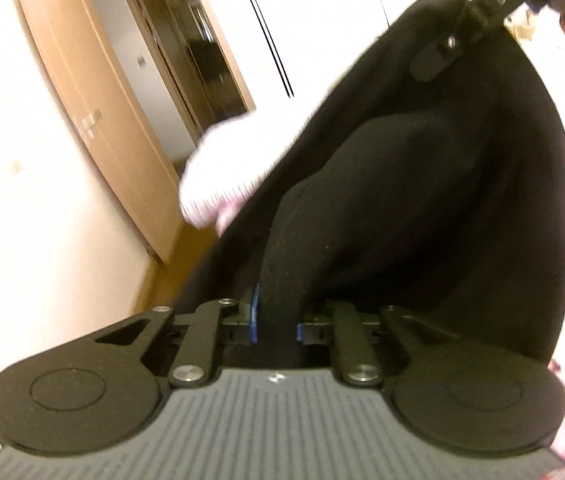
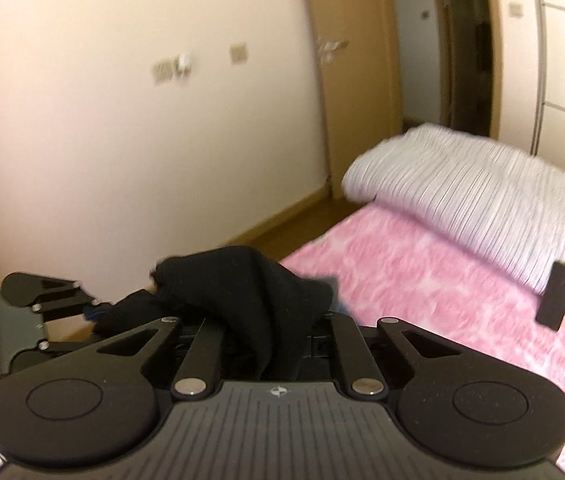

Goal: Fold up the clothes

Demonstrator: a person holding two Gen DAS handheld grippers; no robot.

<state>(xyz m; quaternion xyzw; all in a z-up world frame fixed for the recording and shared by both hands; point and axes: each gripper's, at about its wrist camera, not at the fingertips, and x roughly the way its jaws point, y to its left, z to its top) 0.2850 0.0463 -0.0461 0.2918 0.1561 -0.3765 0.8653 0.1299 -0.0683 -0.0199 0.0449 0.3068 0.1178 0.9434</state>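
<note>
A black garment (image 1: 422, 168) hangs stretched in the air between both grippers. My left gripper (image 1: 276, 322) is shut on a fold of it, the cloth pinched between the blue-padded fingers. In the left wrist view the right gripper (image 1: 466, 20) bites the garment's upper edge at top right, with a hand behind it. In the right wrist view my right gripper (image 2: 278, 332) is shut on a bunched wad of the black garment (image 2: 242, 284), which hides the fingertips. The left gripper (image 2: 94, 312) shows at the left, holding the same cloth.
A bed with a pink fuzzy blanket (image 2: 422, 280) lies below on the right, with a white ribbed pillow (image 2: 474, 196) at its head. A small black object (image 2: 556, 300) rests against the pillow. Cream wall, an open wooden door (image 1: 94, 120) and strip of wooden floor (image 2: 294, 220) lie beyond.
</note>
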